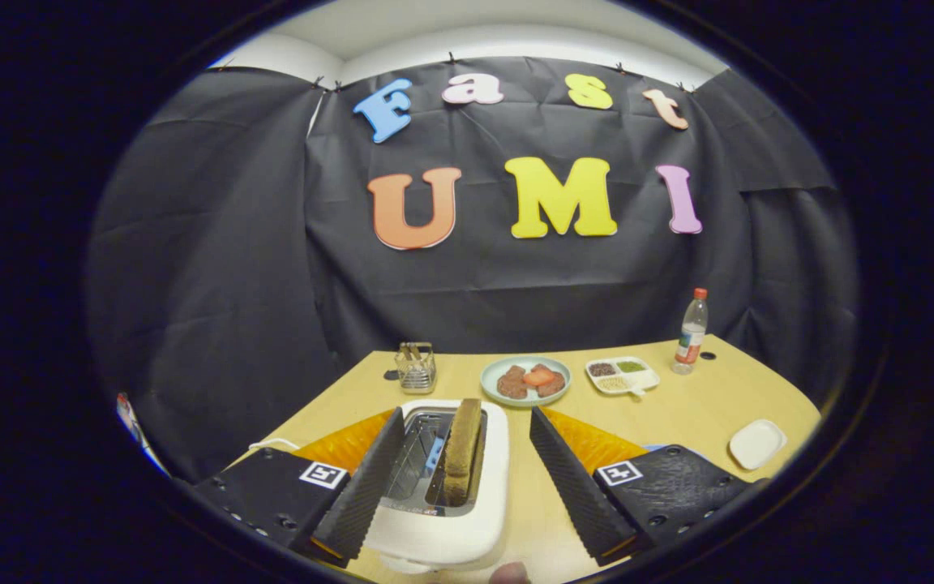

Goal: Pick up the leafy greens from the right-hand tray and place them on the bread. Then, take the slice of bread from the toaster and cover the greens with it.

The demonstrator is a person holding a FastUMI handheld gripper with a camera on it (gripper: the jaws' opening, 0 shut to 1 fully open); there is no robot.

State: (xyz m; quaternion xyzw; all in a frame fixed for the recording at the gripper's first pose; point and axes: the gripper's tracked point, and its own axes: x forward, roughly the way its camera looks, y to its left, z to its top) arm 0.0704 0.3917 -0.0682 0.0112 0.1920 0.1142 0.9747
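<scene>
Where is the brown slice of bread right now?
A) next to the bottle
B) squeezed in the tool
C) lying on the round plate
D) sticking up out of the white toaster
D: the bread slice stands upright in a slot of the toaster, between the fingers of the open tool, which do not touch it.

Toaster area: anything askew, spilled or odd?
Nothing stands out. The bread slice stands upright in the toaster, between the open tongs, which touch nothing. Beyond them, the plate, the divided tray, the wire rack and the bottle stand upright, with no spills.
</scene>
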